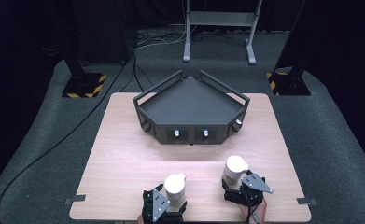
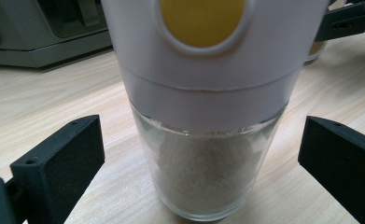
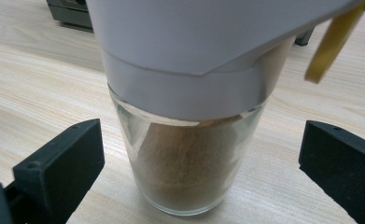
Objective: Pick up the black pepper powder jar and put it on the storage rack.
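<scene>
Both grippers are spread wide, each with a jar sitting between its jaws but not touching either one. Left gripper is at the near edge of the wooden table, around the left jar; right gripper is a bit farther in and to the right, around the right jar. Dark five-sided tray sits well apart at the far middle, nothing in it as far as I can see.

Up close these are glass tumblers with a big white plastic dispenser top. Left jar holds a pale grainy powder and has a yellow button on its cap; right jar holds a browner powder, with a yellow tab hanging off the lid.

My guess on handling: smooth glass, so slippery and breakable, and top-heavy with that wide cap. Roughly half full, so moderate weight, and the contents will shift if tipped. I'd pinch the glass just under the white collar, squarely, and keep it upright. Grabbing the cap risks popping it off.
</scene>
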### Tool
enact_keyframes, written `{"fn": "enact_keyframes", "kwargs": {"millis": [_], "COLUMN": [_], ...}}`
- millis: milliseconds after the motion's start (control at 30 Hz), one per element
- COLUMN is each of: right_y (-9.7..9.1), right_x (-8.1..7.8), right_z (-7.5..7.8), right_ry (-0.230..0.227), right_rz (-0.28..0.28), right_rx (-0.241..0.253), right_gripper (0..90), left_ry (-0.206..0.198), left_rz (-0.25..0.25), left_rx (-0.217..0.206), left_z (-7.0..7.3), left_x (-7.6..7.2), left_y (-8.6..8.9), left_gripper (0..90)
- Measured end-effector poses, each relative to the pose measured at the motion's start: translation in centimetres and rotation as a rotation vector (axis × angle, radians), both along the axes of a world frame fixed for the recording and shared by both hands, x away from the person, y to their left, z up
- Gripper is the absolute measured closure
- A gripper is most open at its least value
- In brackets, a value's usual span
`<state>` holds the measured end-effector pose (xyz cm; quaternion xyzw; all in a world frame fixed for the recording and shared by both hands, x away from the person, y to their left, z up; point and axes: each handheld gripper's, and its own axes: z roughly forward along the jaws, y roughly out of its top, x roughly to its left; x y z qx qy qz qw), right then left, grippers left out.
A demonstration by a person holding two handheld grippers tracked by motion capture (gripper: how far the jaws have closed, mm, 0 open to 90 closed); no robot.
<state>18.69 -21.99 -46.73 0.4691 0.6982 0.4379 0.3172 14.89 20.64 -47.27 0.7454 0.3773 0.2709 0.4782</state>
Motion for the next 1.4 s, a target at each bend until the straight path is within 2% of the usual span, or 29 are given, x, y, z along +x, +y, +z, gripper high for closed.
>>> {"fn": "enact_keyframes", "kwargs": {"millis": [533, 733, 833, 1067, 1267, 1400], "right_y": [-0.1, -0.1, -0.1, -0.2, -0.2, -0.2], "right_x": [0.1, 0.2, 0.2, 0.2, 0.2, 0.2], "right_z": [0.1, 0.1, 0.1, 0.1, 0.1, 0.1], "right_ry": [0.006, 0.009, 0.008, 0.009, 0.011, 0.012], "right_rz": [0.006, 0.008, 0.008, 0.01, 0.011, 0.012], "right_rx": [0.001, 0.001, 0.002, 0.002, 0.002, 0.002], "right_gripper": [0.0, 0.0, 0.0, 0.0, 0.0, 0.0], "left_ry": [0.055, 0.056, 0.062, 0.067, 0.068, 0.069], "left_rz": [-0.008, -0.008, -0.014, -0.029, -0.047, -0.042], "left_rx": [0.022, 0.029, 0.03, 0.025, 0.017, 0.011], "left_z": [0.3, 0.3, 0.4, 0.3, 0.2, 0.1], "left_x": [1.8, 2.1, 2.3, 2.5, 2.6, 2.6], "left_y": [-0.5, -0.8, -0.7, -0.5, -0.3, -0.3], "left_gripper": [0.1, 1.5, 5.3, 22.0, 28.3, 29.9]}}
